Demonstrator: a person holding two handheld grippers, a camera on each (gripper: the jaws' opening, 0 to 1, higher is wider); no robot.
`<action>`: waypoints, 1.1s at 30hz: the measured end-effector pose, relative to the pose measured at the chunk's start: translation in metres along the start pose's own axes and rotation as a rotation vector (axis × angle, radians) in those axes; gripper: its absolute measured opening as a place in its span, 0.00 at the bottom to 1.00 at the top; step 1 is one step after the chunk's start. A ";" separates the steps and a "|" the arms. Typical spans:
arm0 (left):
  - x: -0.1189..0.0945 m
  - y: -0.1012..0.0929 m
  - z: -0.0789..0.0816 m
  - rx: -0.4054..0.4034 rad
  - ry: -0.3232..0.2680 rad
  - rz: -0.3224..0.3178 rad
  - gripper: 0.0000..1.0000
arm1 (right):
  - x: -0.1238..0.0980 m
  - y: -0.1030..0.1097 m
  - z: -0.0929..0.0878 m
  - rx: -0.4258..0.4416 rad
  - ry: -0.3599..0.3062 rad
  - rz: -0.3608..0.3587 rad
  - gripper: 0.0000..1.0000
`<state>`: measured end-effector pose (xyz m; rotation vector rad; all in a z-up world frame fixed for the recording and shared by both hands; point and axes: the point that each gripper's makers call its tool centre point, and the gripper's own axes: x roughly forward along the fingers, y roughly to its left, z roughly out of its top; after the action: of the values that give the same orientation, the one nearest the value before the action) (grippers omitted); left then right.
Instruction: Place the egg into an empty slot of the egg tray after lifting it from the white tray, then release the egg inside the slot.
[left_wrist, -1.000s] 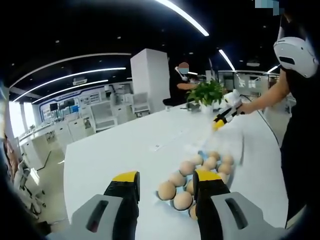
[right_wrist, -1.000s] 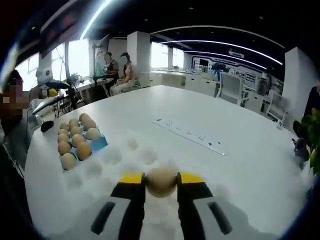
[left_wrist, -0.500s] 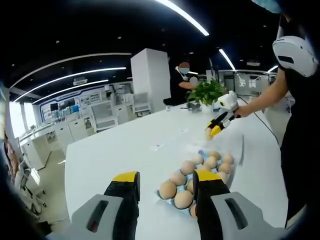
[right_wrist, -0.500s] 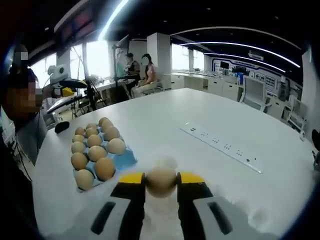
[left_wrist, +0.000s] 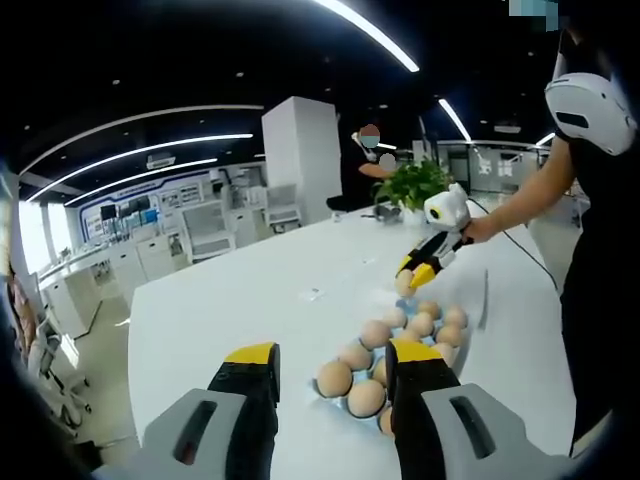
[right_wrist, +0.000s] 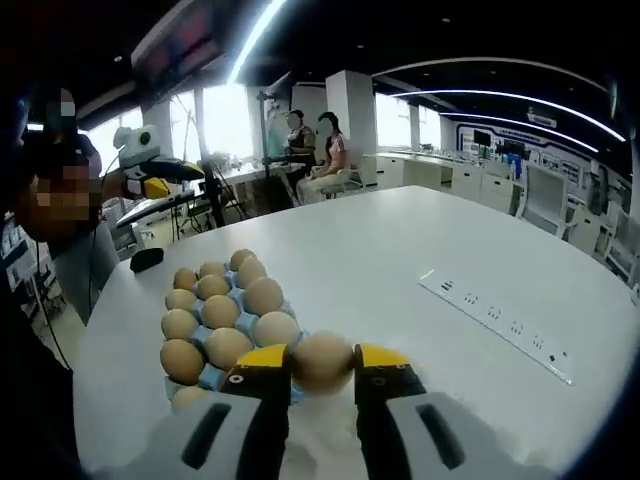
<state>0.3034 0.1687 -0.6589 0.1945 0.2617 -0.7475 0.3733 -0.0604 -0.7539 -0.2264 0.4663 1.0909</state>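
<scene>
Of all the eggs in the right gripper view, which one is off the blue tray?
The egg clamped between the right gripper jaws; the others sit in the blue tray.

A tan egg (right_wrist: 322, 362) sits clamped between the yellow-tipped jaws of the right gripper (right_wrist: 322, 368), raised just beside the near end of the blue egg tray (right_wrist: 214, 375). The tray lies flat on the white table, its slots mostly filled with brown eggs (right_wrist: 222, 312) in rows.
</scene>
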 end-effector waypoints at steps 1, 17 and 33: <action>0.000 0.000 0.000 -0.002 0.001 0.000 0.42 | 0.001 0.001 0.000 -0.011 0.003 0.003 0.24; 0.001 0.001 0.000 0.001 -0.002 -0.001 0.42 | 0.023 0.007 -0.019 -0.037 0.106 0.059 0.25; 0.003 0.001 0.000 0.002 0.000 -0.004 0.42 | 0.023 0.007 -0.024 0.037 0.089 0.104 0.26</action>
<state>0.3059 0.1674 -0.6592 0.1958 0.2615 -0.7517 0.3698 -0.0485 -0.7860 -0.2206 0.5827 1.1757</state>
